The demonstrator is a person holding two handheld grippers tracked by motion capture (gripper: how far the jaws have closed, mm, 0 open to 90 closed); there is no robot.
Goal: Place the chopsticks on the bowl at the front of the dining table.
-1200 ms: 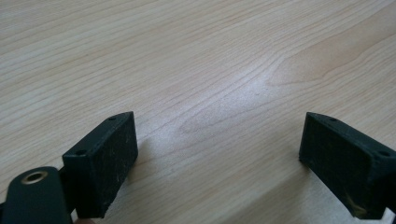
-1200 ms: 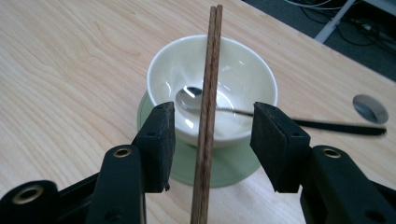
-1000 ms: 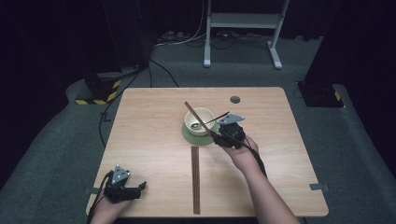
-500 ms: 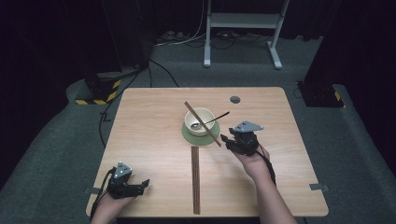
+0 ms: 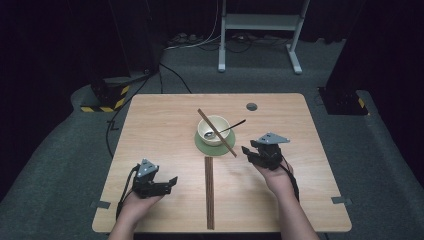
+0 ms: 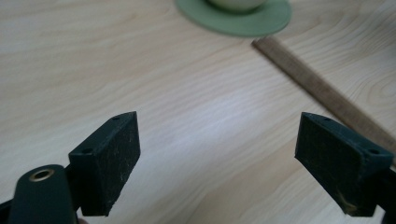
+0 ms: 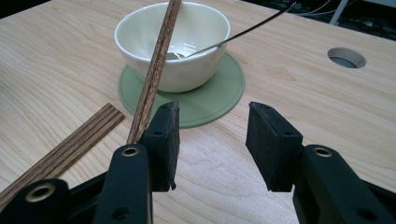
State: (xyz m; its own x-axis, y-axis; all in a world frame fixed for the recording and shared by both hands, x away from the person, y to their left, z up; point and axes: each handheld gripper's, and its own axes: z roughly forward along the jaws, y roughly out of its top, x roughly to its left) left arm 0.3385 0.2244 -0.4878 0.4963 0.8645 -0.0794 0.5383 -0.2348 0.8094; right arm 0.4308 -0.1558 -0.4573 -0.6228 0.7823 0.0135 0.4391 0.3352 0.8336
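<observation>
A light wooden table [image 5: 165,130] with rounded corners carries a cream ceramic bowl [image 5: 214,130] seated on a round green saucer [image 5: 203,146], a little beyond the middle of the surface. A thin dark-handled metal spoon [image 5: 229,128] rests in the bowl, its handle reaching over the rim toward the far right corner, where a small round hole [image 5: 251,106] is set near the far edge. A pair of dark wooden chopsticks [image 5: 217,133] lies slanted across the bowl's rim, one end pointing to the far edge, the other coming down past the saucer on its right. A second flat strip of dark wooden sticks [image 5: 209,192] lies straight on the surface, running from just before the saucer to the near edge. The left gripper [image 5: 169,182] sits near the near left corner, jaws spread wide with nothing between them. The right gripper [image 5: 246,151] sits right of the saucer, its jaws parted and empty, the lower end of the slanted chopsticks just beside its left jaw in the right gripper view.
</observation>
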